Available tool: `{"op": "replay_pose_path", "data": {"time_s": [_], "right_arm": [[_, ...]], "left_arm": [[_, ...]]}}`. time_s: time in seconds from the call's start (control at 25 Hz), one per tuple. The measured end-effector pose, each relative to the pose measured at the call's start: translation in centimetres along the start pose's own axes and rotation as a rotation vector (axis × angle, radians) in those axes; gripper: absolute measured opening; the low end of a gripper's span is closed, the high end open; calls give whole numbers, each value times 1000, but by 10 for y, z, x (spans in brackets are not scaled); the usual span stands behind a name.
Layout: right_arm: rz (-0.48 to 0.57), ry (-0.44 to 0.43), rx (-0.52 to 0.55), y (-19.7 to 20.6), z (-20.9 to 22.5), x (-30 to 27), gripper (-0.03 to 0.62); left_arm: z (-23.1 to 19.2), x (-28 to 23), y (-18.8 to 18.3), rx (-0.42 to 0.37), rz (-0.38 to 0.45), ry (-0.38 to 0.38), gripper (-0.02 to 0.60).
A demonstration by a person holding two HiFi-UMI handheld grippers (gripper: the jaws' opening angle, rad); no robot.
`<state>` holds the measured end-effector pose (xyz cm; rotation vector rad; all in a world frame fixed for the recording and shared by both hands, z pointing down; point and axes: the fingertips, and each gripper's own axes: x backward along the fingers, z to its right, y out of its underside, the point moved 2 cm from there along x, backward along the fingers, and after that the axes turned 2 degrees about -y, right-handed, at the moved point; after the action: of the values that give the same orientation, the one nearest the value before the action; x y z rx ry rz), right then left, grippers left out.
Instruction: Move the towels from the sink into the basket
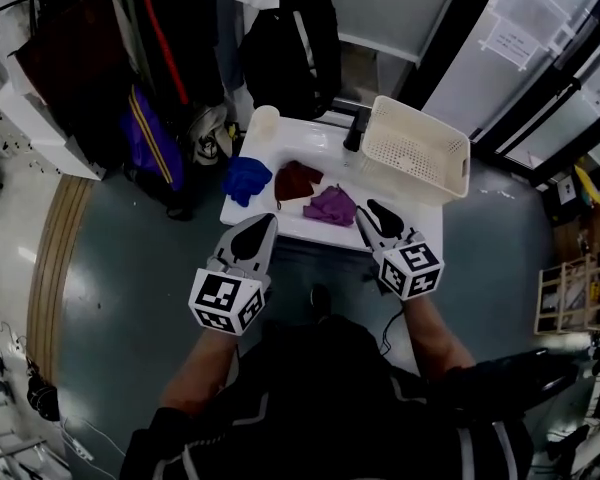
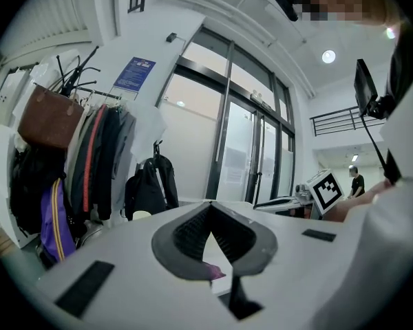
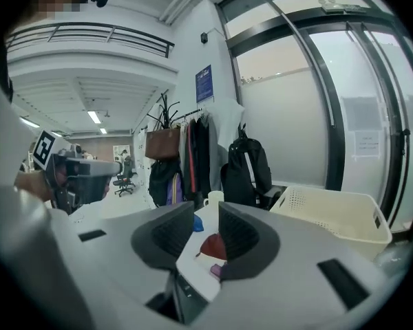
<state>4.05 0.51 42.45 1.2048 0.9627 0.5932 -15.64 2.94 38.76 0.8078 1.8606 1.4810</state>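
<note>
Plainly on one white sink [image 1: 265, 218]: one blue towel [image 1: 245, 178], one dark red towel [image 1: 297, 180], one purple towel [image 1: 330, 206], three altogether, beside one cream basket [image 1: 450, 140]; left gripper [image 1: 268, 218] closed empty, right gripper [image 1: 370, 211] slightly parted, gripping nothing.

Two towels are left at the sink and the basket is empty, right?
Not two: three towels lie there, the blue towel, the dark red towel and the purple towel. The basket is empty. The head view shows it.

Your sink top [image 1: 310, 143], mid-frame, carries blue towel [image 1: 246, 179], maroon towel [image 1: 296, 180], purple towel [image 1: 331, 206], cup [image 1: 265, 120], and basket [image 1: 417, 148] upper right.
</note>
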Motion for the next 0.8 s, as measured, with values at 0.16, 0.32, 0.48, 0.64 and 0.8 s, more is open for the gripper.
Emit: {"op": "replay_pose_path", "data": {"time_s": [0.16,0.32,0.48,0.64,0.8], "right_arm": [[-66,-24,8,20,34,-22,143],[-154,-73,32,52,56,-46,161],[-213,-128,37,71,75,-72,190],[-286,-198,50,98,92,-101,210],[-341,-271,82,123,100,-124,219]], "left_arm": [[-2,-34,6,-1,-29,-20,6],[-6,-63,21,28,-55,-30,6],[-2,-97,22,43,-74,-10,6],[-9,-131,34,6,-125,-81,6],[-13,-160,55,30,-177,-117,6]]}}
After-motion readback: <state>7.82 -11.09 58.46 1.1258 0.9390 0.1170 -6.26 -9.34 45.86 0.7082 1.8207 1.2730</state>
